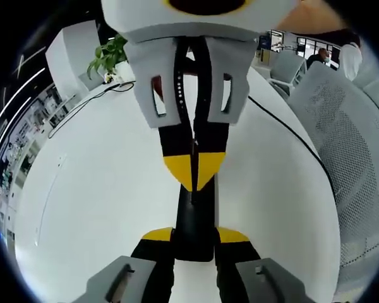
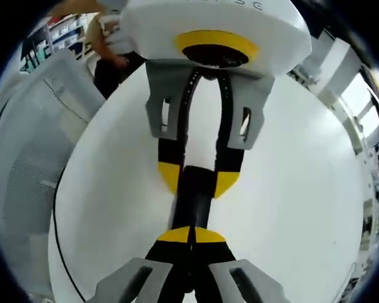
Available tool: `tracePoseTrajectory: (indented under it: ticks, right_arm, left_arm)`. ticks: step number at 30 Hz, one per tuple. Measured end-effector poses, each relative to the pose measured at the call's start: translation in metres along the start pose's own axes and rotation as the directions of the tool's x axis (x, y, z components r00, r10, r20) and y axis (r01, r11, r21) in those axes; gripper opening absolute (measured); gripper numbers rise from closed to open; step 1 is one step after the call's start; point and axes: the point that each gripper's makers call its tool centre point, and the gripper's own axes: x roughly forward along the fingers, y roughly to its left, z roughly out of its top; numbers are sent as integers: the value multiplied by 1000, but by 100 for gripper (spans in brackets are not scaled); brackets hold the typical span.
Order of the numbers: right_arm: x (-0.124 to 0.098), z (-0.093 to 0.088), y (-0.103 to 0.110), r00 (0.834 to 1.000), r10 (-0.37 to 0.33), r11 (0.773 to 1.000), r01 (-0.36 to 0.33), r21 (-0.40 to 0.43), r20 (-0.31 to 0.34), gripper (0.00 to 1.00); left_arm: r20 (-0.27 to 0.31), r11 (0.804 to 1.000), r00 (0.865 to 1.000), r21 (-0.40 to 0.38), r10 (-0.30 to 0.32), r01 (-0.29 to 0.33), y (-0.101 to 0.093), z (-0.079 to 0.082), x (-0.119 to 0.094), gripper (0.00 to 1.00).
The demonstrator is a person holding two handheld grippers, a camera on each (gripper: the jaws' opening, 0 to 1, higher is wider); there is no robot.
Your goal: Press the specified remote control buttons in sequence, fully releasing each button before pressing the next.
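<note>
Black remote control [image 1: 194,221], clamped by left hand-held gripper [image 1: 196,238], right hand-held gripper [image 2: 191,235] closed, tips touching remote

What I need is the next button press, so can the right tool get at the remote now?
Probably yes: the right tool, jaws closed, sits tip-down on the remote. The left tool grips it by the sides only, leaving its top face uncovered.

The left gripper [image 1: 194,235] holds its fingers [image 1: 156,235] spread apart. Facing it, the right gripper [image 2: 191,235] has its fingers [image 2: 174,235] pressed together.
</note>
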Motion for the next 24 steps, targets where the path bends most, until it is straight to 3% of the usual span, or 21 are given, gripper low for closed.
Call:
tracePoseTrajectory:
  ticks: [18, 24]
  right_arm:
    - [4, -1, -1, 999, 0, 1000, -1, -28, -35, 0]
    - [4, -3, -3, 999, 24, 1000, -24, 3, -28, 0]
  left_arm:
    - [3, 1000, 1000, -1, -6, 6, -1, 0, -1, 23]
    - [4, 1000, 1000, -7, -13, 13, -1, 0, 0, 23]
